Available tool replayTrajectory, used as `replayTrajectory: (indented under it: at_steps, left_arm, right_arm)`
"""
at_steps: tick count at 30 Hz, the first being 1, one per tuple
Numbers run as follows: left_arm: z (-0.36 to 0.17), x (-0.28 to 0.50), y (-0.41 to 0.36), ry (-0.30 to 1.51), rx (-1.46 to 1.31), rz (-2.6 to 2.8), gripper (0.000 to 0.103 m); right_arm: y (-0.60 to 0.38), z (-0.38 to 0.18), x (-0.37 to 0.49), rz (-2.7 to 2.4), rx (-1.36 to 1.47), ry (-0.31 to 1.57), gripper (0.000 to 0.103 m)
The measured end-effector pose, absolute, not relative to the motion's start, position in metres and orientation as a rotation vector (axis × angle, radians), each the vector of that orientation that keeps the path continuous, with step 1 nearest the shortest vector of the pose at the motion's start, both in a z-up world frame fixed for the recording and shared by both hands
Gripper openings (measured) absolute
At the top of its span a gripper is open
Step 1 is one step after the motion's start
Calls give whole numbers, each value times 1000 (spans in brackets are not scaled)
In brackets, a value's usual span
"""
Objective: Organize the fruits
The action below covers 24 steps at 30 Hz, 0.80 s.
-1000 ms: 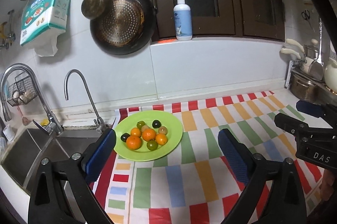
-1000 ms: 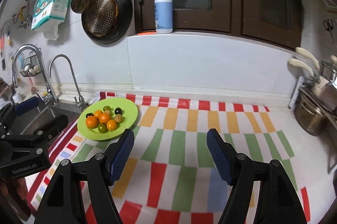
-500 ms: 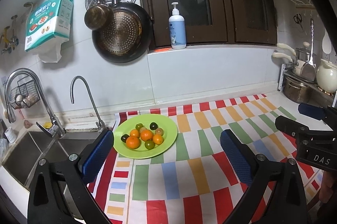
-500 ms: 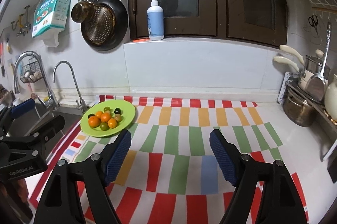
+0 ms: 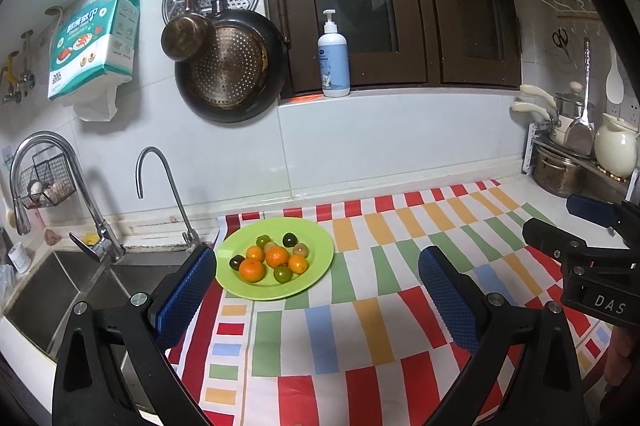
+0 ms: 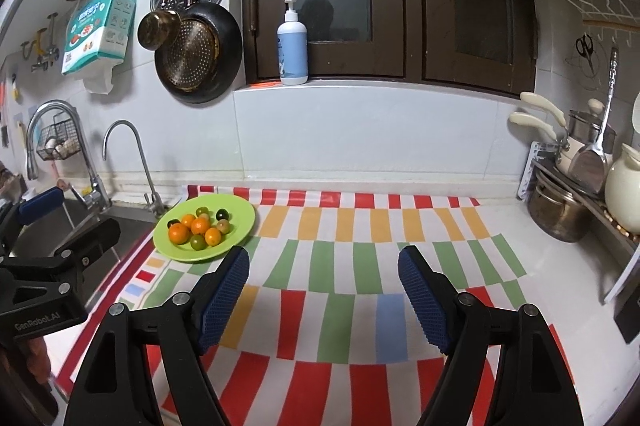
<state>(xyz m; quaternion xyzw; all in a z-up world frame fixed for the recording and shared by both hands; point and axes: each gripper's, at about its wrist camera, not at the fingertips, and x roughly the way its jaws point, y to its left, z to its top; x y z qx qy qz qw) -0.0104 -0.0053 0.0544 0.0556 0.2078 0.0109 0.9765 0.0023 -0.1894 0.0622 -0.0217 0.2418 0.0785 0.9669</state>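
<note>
While both claws hang over the striped cloth (image 6: 332,266) on the desk (image 6: 516,238), neither grasps anything: the left claw (image 5: 318,290) at the bottom of its own view is spread wide and empty. The right claw (image 6: 324,290), at the bottom of its view, has just been opening; nothing lies between its blue pads (image 6: 224,294). Farther back, at the cloth's left end beside the sink (image 5: 56,290), the green plate (image 5: 320,258) holds the fruits (image 5: 272,260): small oranges with green and dark ones, bunched together. Beyond, on the ledge at upper centre, stands a pump bottle (image 6: 293,45).
</note>
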Motion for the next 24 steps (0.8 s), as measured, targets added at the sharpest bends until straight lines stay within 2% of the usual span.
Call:
replayTrajectory:
  at_steps: [24]
  left_arm:
    - [55, -13, -3, 401, 114, 6, 103]
  right_arm:
    - [-191, 63, -1, 157, -49, 487, 78]
